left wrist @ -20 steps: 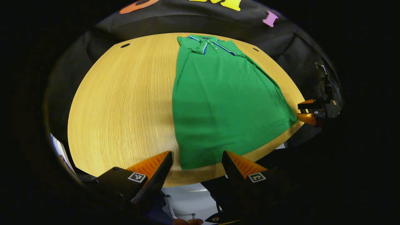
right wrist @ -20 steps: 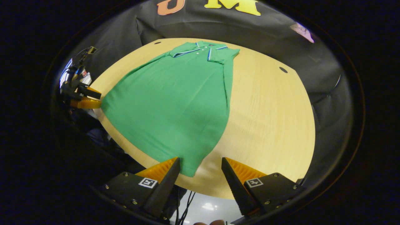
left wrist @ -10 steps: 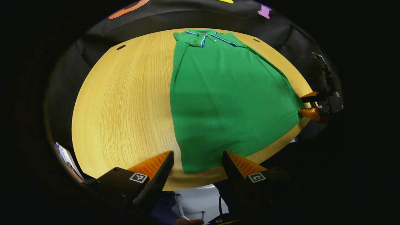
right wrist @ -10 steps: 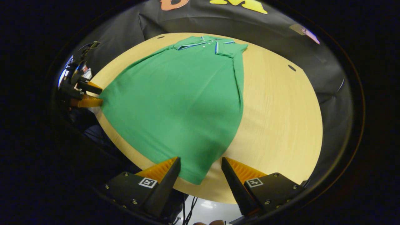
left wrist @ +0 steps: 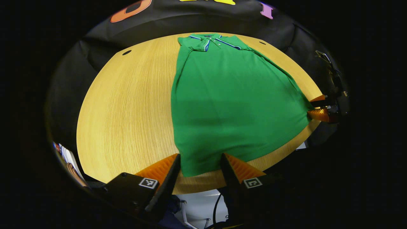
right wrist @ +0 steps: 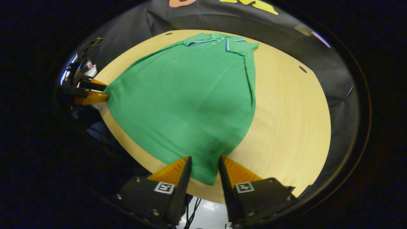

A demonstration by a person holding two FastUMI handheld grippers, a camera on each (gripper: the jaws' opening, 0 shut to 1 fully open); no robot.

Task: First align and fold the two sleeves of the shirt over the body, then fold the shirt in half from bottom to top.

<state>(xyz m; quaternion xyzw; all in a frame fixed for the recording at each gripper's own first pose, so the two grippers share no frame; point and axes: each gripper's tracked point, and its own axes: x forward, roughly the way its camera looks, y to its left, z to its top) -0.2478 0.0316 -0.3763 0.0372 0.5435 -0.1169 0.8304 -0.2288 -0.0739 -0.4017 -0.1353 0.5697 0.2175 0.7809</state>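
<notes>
In the left gripper view, the left gripper (left wrist: 199,162) sits at the near table edge with its jaws spread, one finger on each side of the shirt's near hem corner. Whether the fingers touch the cloth cannot be told; they do not pinch it. Each finger block carries a small square black-and-white marker; no readable writing shows on it.

In the right gripper view, the right gripper (right wrist: 204,163) is at the other near hem corner, its jaws narrowly parted with the cloth corner lying between them. Whether the fingers press the cloth cannot be told.

The shirt (left wrist: 229,101), a green polo, lies flat on the wooden table (left wrist: 127,105), hem toward the grippers and collar (left wrist: 211,41) at the far end. The collar has blue and white trim and small buttons. Both sleeves are folded in over the body, giving long straight side edges. No brand mark can be read on the shirt.

Each view also shows the other gripper off to the side at the opposite hem corner. Past the collar, two dark holes (left wrist: 127,52) sit in the table's far corners.
</notes>
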